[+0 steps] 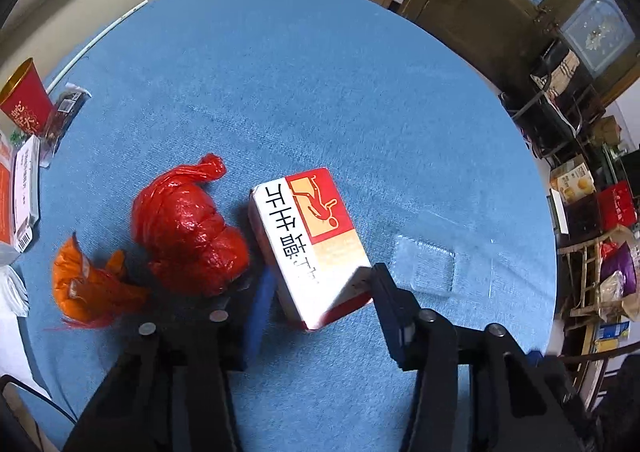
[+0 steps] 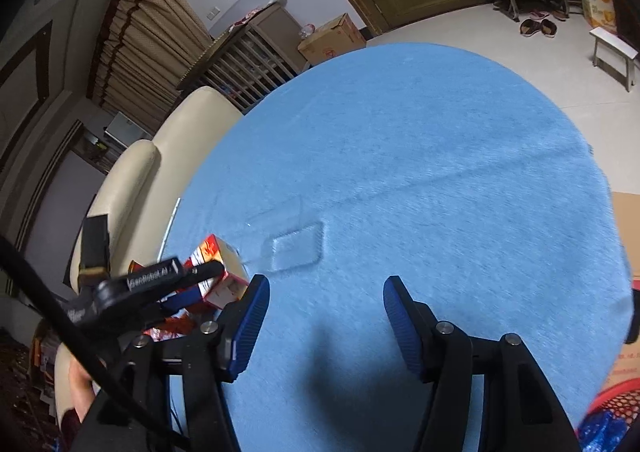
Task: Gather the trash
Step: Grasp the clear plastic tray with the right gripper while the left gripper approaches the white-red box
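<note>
Red-and-white printed carton [image 1: 310,244], tilted

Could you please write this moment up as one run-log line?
left gripper: fingers around box, grip unclear | right gripper: open, empty, over table | red bag: left of box

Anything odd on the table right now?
Yes. The box lies skewed between the left gripper fingers, its near flap end looking crushed. A clear tray, hard to see on the blue cloth, lies beside it. Right gripper is open and empty.

One box [image 1: 310,240], two crumpled bags [image 1: 188,228], one tray [image 1: 426,266].
</note>
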`<state>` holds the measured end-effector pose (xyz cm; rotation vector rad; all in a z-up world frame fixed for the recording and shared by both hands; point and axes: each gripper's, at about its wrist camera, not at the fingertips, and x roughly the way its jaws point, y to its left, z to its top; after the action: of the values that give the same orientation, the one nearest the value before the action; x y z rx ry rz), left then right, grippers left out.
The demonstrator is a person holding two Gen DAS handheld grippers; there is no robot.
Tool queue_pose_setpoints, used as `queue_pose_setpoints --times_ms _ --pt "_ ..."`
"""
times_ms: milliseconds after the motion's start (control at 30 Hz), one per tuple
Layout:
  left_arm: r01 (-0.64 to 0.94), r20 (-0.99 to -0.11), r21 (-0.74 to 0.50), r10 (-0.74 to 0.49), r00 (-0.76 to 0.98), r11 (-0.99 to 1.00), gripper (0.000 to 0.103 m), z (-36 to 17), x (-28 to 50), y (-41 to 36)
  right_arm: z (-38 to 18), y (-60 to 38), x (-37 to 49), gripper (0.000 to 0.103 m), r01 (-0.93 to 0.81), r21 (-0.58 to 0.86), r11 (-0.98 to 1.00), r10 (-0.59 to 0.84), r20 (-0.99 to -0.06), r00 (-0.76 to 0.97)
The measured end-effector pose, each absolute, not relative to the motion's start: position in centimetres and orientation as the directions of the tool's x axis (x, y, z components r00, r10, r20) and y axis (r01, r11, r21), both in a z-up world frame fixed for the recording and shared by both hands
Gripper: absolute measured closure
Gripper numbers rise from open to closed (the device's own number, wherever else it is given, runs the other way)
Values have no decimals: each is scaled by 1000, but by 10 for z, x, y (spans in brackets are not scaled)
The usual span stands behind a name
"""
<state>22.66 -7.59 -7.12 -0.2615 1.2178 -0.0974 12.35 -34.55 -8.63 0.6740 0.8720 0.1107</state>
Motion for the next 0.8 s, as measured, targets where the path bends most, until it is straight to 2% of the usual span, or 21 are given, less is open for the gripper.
queue_pose_setpoints --times_ms 133,167,200,233,367,533,667,800 --pt "-14 -920 -241 -224 323 970 55 -73 206 -68 -85 -338 137 40 167 598 784 368 -663 652" --pt "2 -926 -247 -237 294 969 62 -77 198 -66 -83 -335 142 40 162 598 785 369 -662 652" --pt "14 -938 -235 -231 259 972 75 -84 188 -65 -80 -333 147 40 156 597 787 371 -660 653" --pt "31 -947 -228 -229 223 973 78 -93 176 -64 -79 -330 153 40 152 594 790 372 -661 651" --pt "101 -943 -231 -249 222 968 79 -97 137 -53 -75 -321 178 40 140 598 789 384 -659 647" --pt "106 -897 -295 -314 310 950 76 -59 142 -35 -79 -310 225 38 150 580 800 379 -684 624" --pt "93 -874 -273 -287 392 957 62 -31 147 -25 -96 -299 254 39 144 549 823 381 -723 575" --pt "70 -876 -281 -286 389 957 62 -33 148 -10 -107 -288 248 46 77 532 843 417 -739 529"
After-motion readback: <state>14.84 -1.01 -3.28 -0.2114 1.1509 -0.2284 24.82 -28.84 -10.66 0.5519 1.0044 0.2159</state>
